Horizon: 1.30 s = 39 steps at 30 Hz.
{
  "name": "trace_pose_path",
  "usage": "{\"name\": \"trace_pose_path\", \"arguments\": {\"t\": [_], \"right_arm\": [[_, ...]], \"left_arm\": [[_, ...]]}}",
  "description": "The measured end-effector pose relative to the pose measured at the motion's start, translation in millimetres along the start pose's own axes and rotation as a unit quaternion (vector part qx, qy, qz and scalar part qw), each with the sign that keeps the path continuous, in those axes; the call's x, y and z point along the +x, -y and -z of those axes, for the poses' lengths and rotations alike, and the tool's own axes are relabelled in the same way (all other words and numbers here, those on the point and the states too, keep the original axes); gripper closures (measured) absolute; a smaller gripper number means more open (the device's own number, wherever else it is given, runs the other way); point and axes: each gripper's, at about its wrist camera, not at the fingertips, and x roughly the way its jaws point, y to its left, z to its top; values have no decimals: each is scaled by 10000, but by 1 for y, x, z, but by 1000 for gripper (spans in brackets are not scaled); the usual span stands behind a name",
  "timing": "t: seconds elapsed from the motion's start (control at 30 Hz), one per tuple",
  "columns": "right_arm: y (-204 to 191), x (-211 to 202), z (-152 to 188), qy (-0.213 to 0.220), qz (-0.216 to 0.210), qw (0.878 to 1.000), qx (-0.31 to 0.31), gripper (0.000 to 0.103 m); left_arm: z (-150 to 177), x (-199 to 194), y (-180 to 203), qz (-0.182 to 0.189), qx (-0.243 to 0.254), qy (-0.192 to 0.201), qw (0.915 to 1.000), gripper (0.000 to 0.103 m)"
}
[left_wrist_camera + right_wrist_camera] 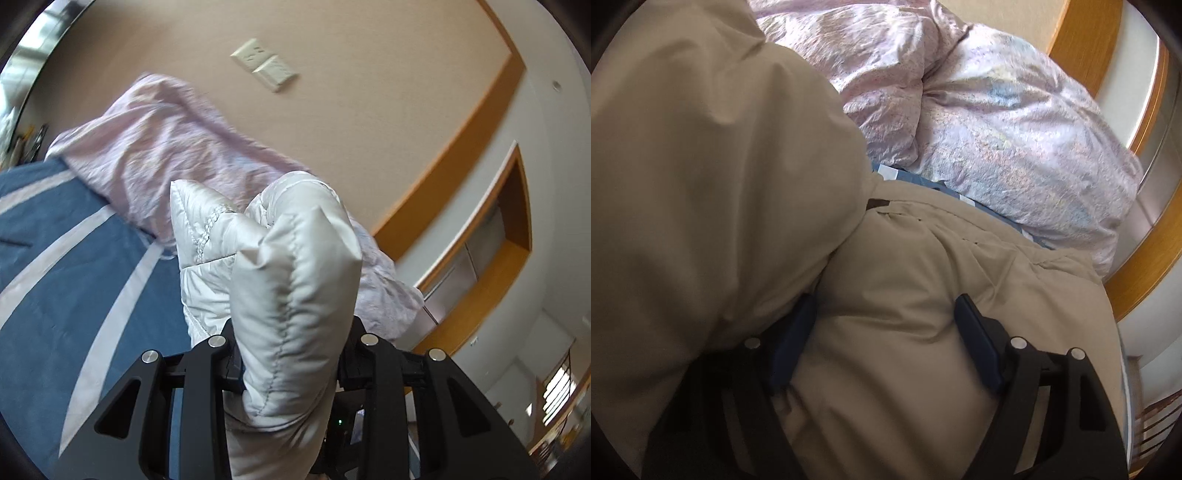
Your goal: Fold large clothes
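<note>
Jaws of our left gripper [291, 365] are closed narrow on a thick padded fold of the beige quilted jacket [295, 280], and we see this fold standing up between the black fingers, with its shiny white lining [207, 236] and a zipper line visible just behind. Below and to the left lies the blue bed cover with white stripes [74, 266], and a crumpled pink duvet [155, 147] is heaped behind the jacket, against the beige wall. On that wall we see a white switch plate [264, 64].

Our right gripper [882, 343] has its jaws wide, and between the dark blue pads [979, 347] bulges a big puff of the same jacket [905, 280]; the cloth touches both pads, but we cannot tell if they really press it. More of the jacket rises at the left of this view and hides part of the left finger. Behind it a strip of the blue cover shows, then the pink duvet [1015, 140], and a wooden frame [1082, 40] at the right edge
</note>
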Motion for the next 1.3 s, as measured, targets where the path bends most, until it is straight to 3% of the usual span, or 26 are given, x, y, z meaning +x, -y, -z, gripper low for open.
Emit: {"name": "trace_pose_path", "arguments": {"t": [0.07,0.17,0.3,0.4,0.53,0.9,1.1,1.3], "right_arm": [[22,-13,-2,42,-262,9994,235,25],[63,-46,0,445,-420,9961,641,22],[135,-85,13,928,-622,9831,1449,15],[185,-95,29,870,-508,9756,1949,14],[233,-96,51,686,-94,9722,2236,14],[305,-100,84,654,-287,9499,3042,13],[338,-98,91,658,-905,9305,3489,13],[354,-87,76,524,-2318,8971,3724,13]], "left_arm": [[1,2,18,65,212,-7,9998,71],[8,8,48,118,592,-54,9982,71],[24,19,86,271,1047,-119,9941,71],[38,26,108,392,1335,-186,9901,71],[64,46,140,638,1598,-570,9834,71],[138,107,194,945,1976,-1528,9637,69],[182,137,211,922,2310,-1920,9493,68],[218,152,227,788,3002,-2056,9281,61]]}}
